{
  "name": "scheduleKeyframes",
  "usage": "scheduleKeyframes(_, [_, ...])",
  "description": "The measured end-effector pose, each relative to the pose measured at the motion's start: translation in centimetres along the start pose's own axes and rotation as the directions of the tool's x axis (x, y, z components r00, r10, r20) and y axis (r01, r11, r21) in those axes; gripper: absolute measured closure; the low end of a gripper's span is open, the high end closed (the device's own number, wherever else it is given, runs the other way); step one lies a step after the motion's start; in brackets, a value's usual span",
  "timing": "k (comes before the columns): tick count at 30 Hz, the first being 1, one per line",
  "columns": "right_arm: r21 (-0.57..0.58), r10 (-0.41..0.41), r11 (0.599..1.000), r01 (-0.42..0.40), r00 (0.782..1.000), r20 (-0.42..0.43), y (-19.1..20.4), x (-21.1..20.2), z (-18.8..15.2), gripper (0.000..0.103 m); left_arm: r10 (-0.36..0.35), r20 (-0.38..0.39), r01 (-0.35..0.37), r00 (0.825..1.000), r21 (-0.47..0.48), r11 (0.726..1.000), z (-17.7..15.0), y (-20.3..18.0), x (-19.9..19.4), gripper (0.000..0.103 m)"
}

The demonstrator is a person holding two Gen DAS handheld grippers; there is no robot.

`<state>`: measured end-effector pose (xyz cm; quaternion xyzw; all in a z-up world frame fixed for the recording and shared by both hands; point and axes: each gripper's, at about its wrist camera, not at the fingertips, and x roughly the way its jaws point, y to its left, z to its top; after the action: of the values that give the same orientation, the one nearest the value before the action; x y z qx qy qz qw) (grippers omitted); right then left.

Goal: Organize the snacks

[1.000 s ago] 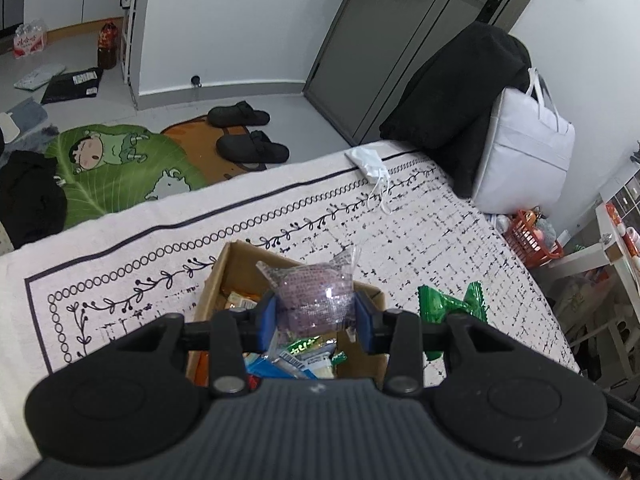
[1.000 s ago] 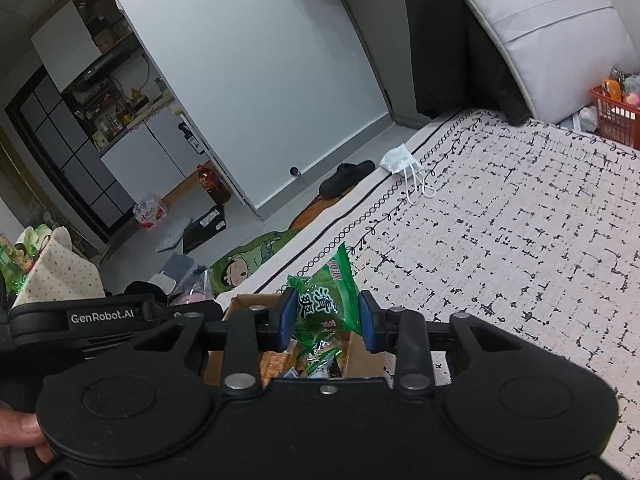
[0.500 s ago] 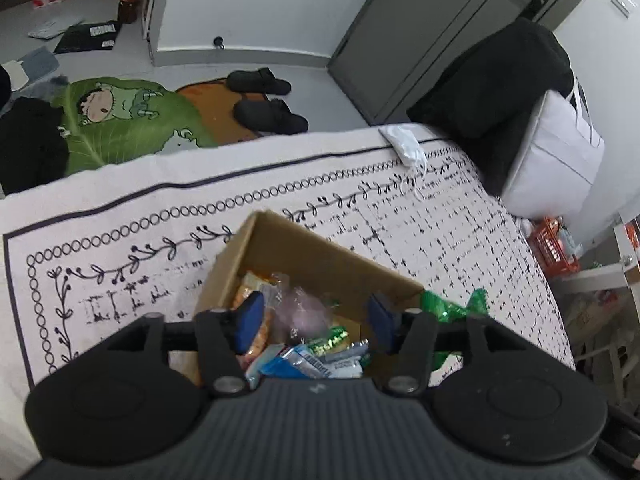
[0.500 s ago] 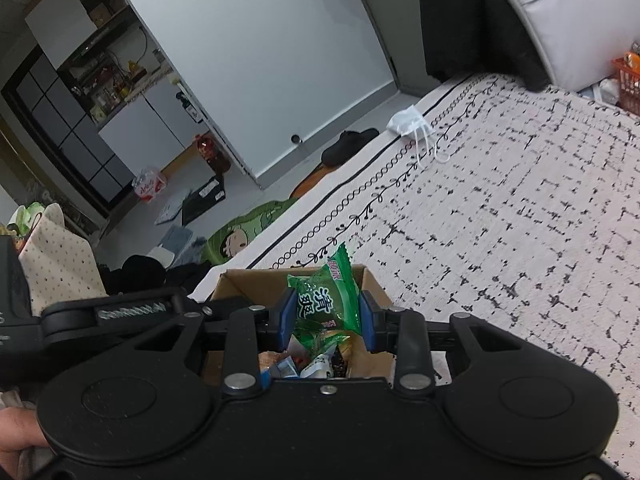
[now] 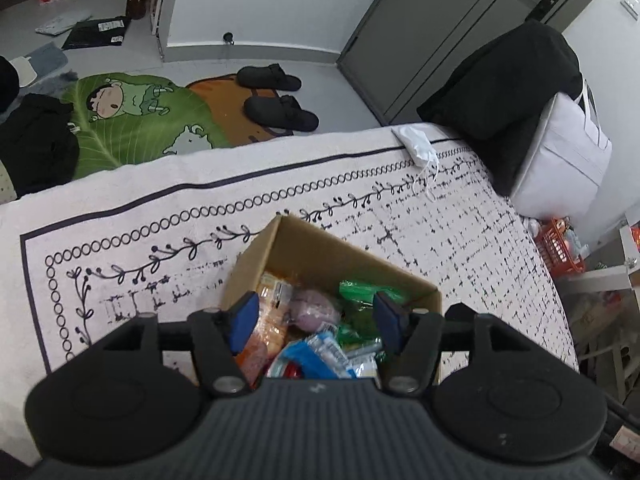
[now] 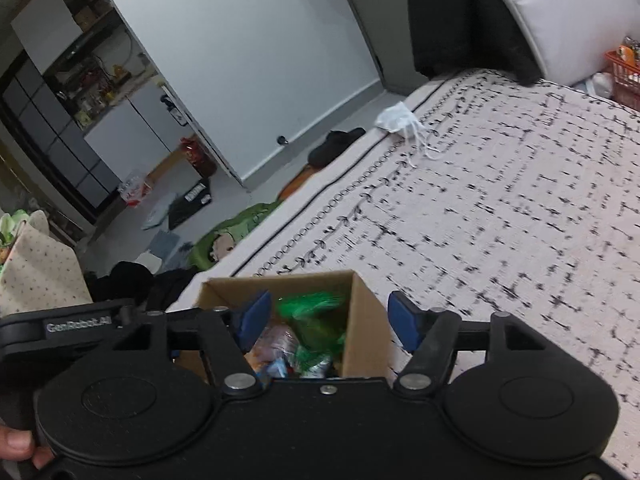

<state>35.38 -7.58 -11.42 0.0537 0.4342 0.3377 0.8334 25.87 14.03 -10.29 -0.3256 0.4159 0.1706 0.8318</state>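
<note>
We note both drops done: left gripper [image 5: 316, 322] and right gripper [image 6: 330, 322] have just been opening, fingers apart, nothing betw. them; purple packet [image 5: 316, 312] and green packet [image 6: 310, 306] lie in the box [image 5: 320, 248]; next: lift clear, find more snacks.

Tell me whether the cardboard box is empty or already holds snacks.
It holds snacks. The cardboard box stands open-topped on the patterned cloth, with green packets, a pink pack and blue wrappers piled inside.

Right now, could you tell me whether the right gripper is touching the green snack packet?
Apart. The right wrist view shows the right gripper open, its blue pads clear of the green snack packet, which lies inside the cardboard box.
</note>
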Motion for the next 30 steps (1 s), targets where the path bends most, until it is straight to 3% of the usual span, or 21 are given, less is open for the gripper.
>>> scheduleKeyframes(8, [0.007,-0.021,1.000,0.021,1.000,0.000,0.3,-3.5,-1.1,0.038,0.002,0.009,-0.002,1.000,0.037,0.999,-0.6,-0.1,-2.5,0.024])
scheduleKeyframes(16, [0.023,-0.049,0.999,0.048,0.998,0.033,0.9,-7.7,-2.1,0.021,-0.030,0.011,0.029,0.999,0.100,0.995,-2.1,-1.2,-6.1,0.001])
scheduleKeyframes(20, [0.008,-0.079,0.997,0.079,0.995,0.059,1.3,-10.0,-2.7,0.007,-0.042,0.016,0.039,0.999,0.121,0.992,-2.9,-1.4,-8.0,0.000])
scheduleKeyframes(30, [0.044,-0.200,0.980,0.196,0.973,0.112,1.5,-15.9,-5.1,0.000,-0.046,0.022,0.040,0.999,0.231,0.972,-5.6,-2.4,-12.0,0.000])
